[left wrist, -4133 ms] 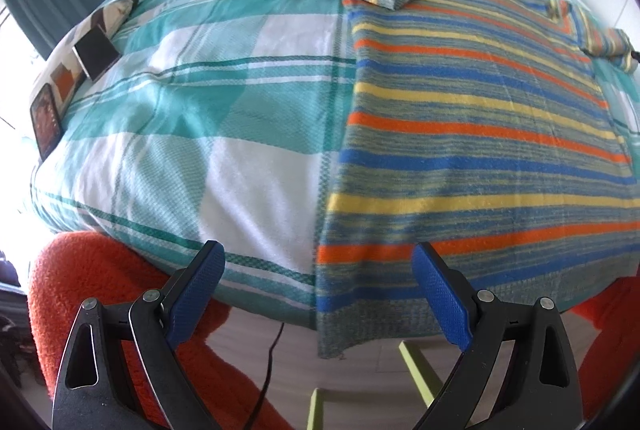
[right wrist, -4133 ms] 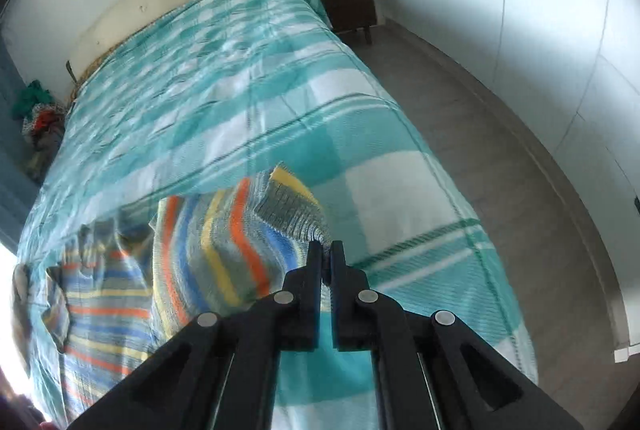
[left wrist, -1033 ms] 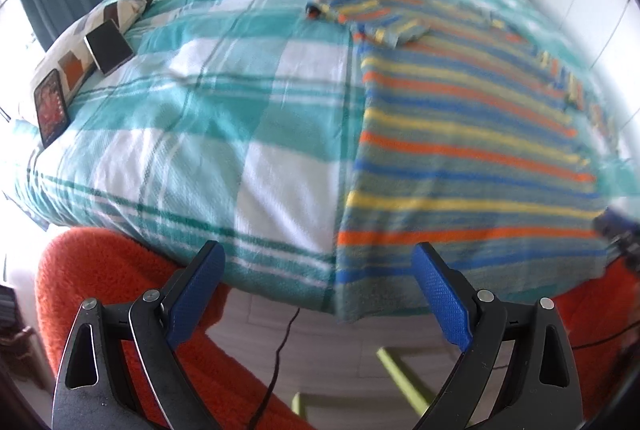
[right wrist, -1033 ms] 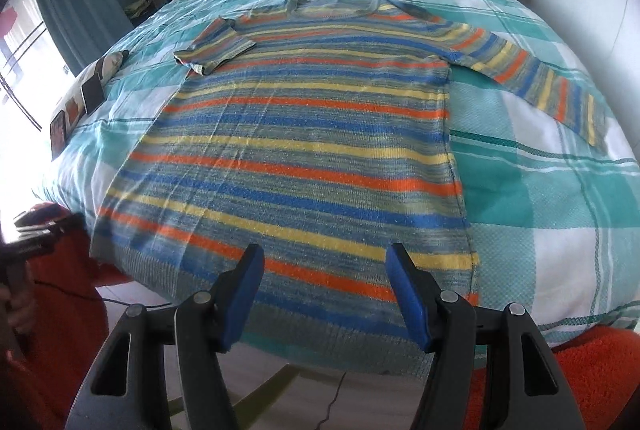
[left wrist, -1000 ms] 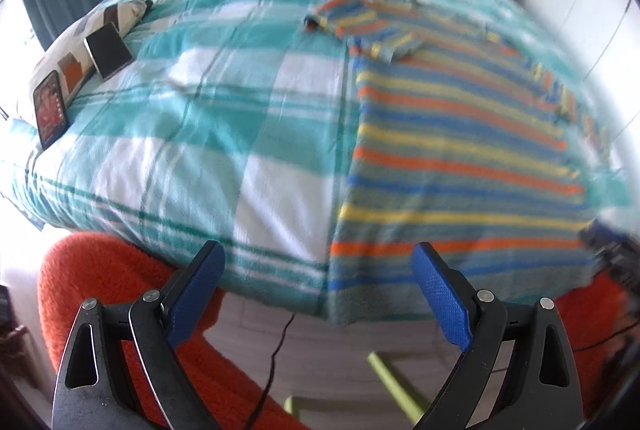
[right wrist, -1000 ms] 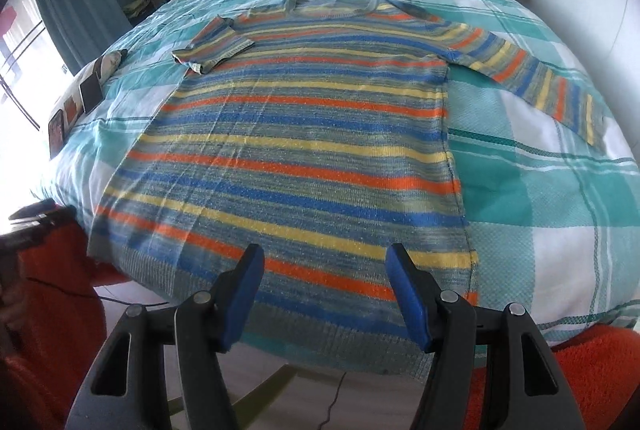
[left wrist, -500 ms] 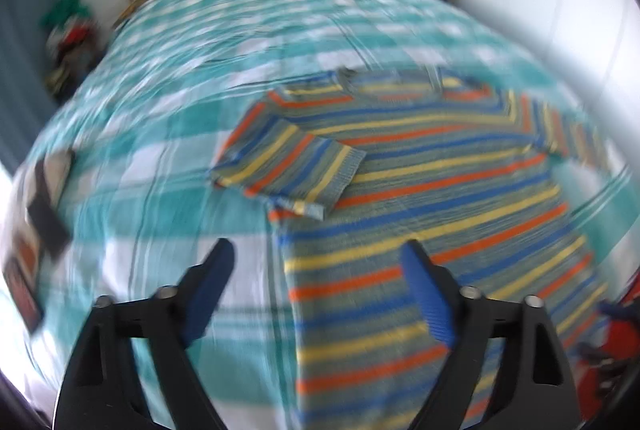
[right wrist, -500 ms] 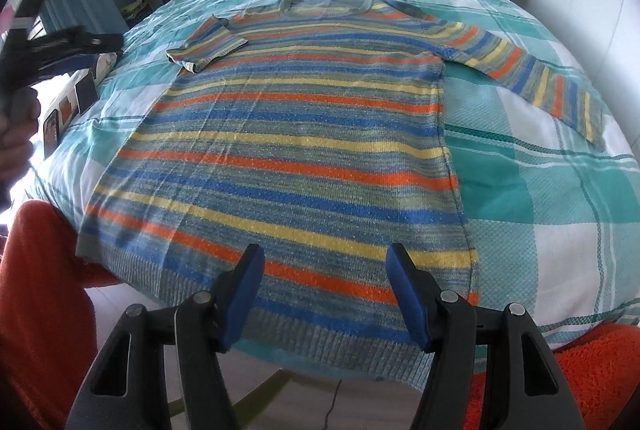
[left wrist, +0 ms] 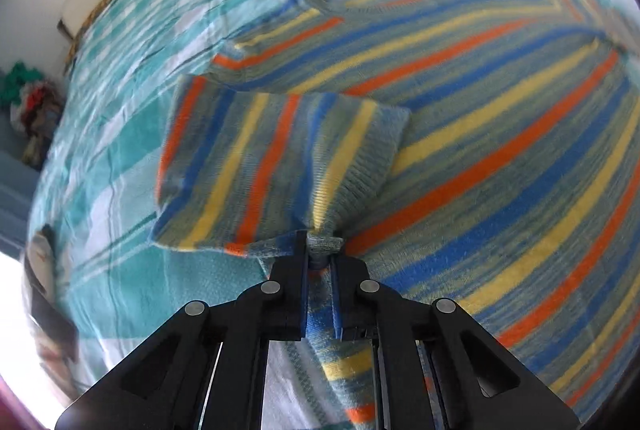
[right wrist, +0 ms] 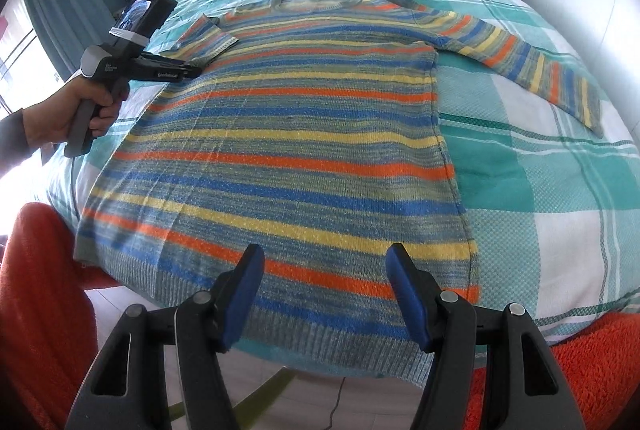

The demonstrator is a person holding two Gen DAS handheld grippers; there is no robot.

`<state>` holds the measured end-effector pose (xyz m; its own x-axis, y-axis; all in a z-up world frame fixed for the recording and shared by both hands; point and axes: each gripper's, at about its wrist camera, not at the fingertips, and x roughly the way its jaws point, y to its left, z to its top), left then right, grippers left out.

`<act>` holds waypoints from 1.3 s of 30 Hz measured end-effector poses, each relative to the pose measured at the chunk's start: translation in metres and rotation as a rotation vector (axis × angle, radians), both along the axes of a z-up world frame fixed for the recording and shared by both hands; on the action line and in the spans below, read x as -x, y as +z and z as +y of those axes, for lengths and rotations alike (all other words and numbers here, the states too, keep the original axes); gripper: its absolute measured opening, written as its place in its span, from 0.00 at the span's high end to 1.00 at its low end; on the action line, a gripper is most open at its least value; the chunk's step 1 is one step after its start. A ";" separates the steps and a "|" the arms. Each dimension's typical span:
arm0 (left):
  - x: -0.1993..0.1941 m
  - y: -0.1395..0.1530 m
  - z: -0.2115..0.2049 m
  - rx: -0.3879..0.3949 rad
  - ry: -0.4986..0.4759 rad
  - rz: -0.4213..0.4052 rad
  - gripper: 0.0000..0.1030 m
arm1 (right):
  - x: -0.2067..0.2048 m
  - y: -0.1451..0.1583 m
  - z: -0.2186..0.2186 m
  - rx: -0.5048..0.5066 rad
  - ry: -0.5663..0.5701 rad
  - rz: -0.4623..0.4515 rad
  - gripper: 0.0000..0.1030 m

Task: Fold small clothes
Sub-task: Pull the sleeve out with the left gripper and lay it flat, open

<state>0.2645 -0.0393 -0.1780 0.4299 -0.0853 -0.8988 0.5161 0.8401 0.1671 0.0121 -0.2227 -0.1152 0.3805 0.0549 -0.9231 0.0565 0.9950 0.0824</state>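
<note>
**Striped sweater on checked bed**

Item: striped sweater (right wrist: 288, 158), flat on teal checked bed (right wrist: 540, 214), hem toward frame bottom. One sleeve (right wrist: 532, 66) extended toward upper right, the other folded at upper left. Right claw (right wrist: 322, 294) at bottom centre, parted, empty. Left claw (right wrist: 192, 72) at folded sleeve, held by hand (right wrist: 76, 110).

Ahead of my right gripper (right wrist: 324, 296), with its blue pads on black arms, I see the sweater (right wrist: 288, 134) banded in orange, blue, yellow and grey-green. Under it the bedspread (right wrist: 532, 186) is teal-and-white plaid. Below my gripper, at both sides, an orange fuzzy fabric (right wrist: 44, 310) shows.
</note>
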 end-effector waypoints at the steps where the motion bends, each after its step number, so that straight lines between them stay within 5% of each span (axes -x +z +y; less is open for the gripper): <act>1: -0.009 0.011 0.014 0.070 0.080 0.000 0.93 | 0.000 0.001 0.000 -0.003 -0.003 -0.005 0.39; 5: -0.039 0.053 0.136 0.465 0.571 0.037 0.93 | 0.004 0.006 -0.001 -0.006 0.000 -0.031 0.39; 8: -0.041 0.050 0.214 0.572 0.823 0.077 0.93 | 0.004 0.006 0.000 -0.011 0.006 -0.039 0.39; 11: -0.035 0.035 0.249 0.586 0.927 0.127 0.93 | 0.003 0.004 0.002 -0.022 0.015 -0.029 0.39; 17: -0.017 0.022 0.269 0.733 1.012 0.194 0.93 | 0.004 0.003 0.008 -0.011 0.036 -0.027 0.39; 22: 0.005 -0.027 0.304 1.032 1.244 0.396 0.93 | 0.004 0.002 0.008 -0.009 0.033 -0.025 0.39; 28: 0.021 -0.042 0.318 1.001 1.267 0.383 0.88 | 0.005 -0.001 0.009 -0.004 0.041 -0.015 0.39; 32: 0.019 -0.017 0.324 0.856 1.235 0.269 0.46 | 0.004 -0.003 0.010 -0.001 0.045 -0.004 0.39; 37: -0.015 0.009 0.298 0.677 0.984 0.178 0.38 | 0.001 -0.009 0.013 0.007 0.055 0.017 0.39; 39: -0.037 0.013 0.270 0.545 0.831 0.173 0.08 | -0.001 -0.011 0.015 0.011 0.062 0.028 0.39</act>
